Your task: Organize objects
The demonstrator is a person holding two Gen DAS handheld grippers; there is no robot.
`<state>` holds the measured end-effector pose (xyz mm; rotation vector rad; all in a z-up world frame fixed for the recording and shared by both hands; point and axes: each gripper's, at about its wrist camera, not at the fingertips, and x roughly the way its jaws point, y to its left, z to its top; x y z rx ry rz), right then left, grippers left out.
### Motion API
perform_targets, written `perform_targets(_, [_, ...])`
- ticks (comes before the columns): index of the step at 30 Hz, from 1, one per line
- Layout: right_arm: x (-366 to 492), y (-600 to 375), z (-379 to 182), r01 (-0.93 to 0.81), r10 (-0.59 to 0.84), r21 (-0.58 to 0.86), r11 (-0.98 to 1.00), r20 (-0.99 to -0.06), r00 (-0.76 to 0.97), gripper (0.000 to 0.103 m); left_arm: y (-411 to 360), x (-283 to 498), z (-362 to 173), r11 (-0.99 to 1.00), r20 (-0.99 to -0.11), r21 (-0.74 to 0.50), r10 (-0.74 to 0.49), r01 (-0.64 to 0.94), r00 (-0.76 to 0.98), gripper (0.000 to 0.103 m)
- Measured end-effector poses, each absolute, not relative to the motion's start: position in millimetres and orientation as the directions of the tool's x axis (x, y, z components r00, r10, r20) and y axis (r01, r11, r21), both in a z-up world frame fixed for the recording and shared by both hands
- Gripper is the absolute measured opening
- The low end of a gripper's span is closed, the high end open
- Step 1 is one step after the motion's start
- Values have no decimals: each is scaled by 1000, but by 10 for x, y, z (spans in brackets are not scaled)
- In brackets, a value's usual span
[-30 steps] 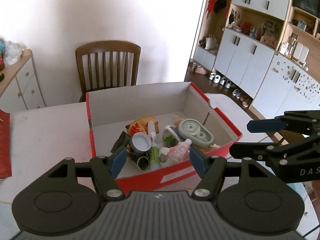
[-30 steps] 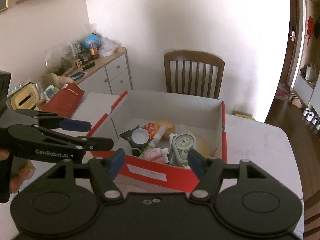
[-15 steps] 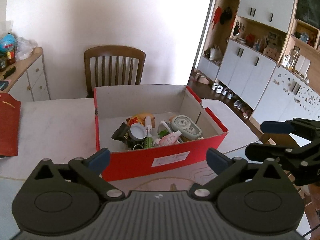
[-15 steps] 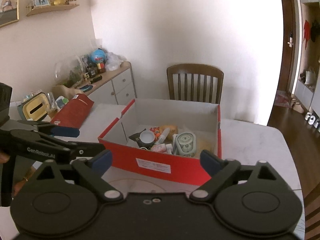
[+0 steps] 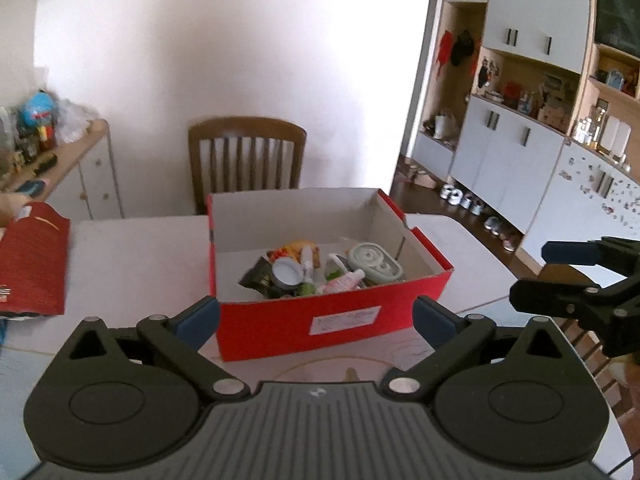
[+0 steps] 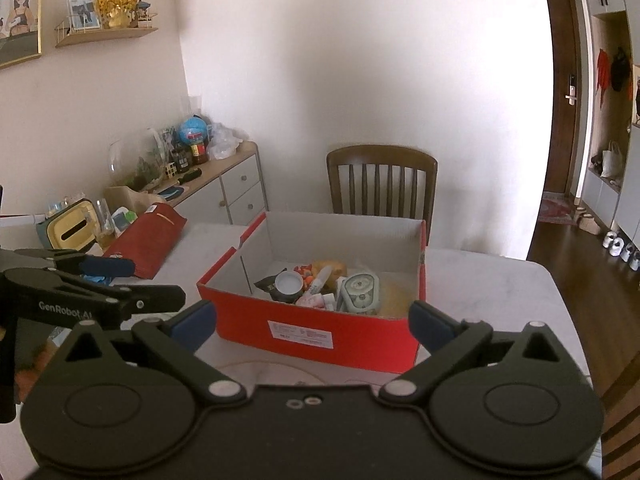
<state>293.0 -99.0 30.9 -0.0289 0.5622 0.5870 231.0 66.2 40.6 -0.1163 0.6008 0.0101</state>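
A red shoebox (image 5: 332, 320) (image 6: 320, 330) stands open on the white table (image 5: 132, 248). It holds several small items: a pale green oval case (image 5: 374, 262) (image 6: 358, 292), a white round lid (image 5: 286, 272), a pink tube (image 5: 342, 281), a white marker (image 5: 307, 264), a dark packet (image 5: 260, 278) and an orange toy (image 6: 330, 268). My left gripper (image 5: 316, 318) is open and empty in front of the box. My right gripper (image 6: 312, 322) is open and empty too. Each gripper shows side-on in the other's view.
A red box lid (image 5: 30, 260) (image 6: 150, 232) lies at the table's left. A wooden chair (image 5: 246, 160) stands behind the table. A cluttered sideboard (image 6: 224, 176) runs along the left wall. White cabinets (image 5: 516, 168) stand to the right.
Both grippers have pulled back and up from the box and opened wide. The items in the box have not moved.
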Motion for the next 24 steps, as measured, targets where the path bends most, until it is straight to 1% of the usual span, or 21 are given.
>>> perform_targets(12, [2855,-1100,259,-518,505,135,845,-521,688,103,640,2226,441,987,-541,-128,10,-94,841,103])
perform_targets(17, [2833,-1149,214,-513,504,144,846,-532,681,103,581,2225,473,989,-521,-97,47,-114,852,103])
perform_targets(24, [2813,-1183,139,-503,492,146,852,-551,674,103,523,2231,463,992,-523,-83,41,-99,852,103])
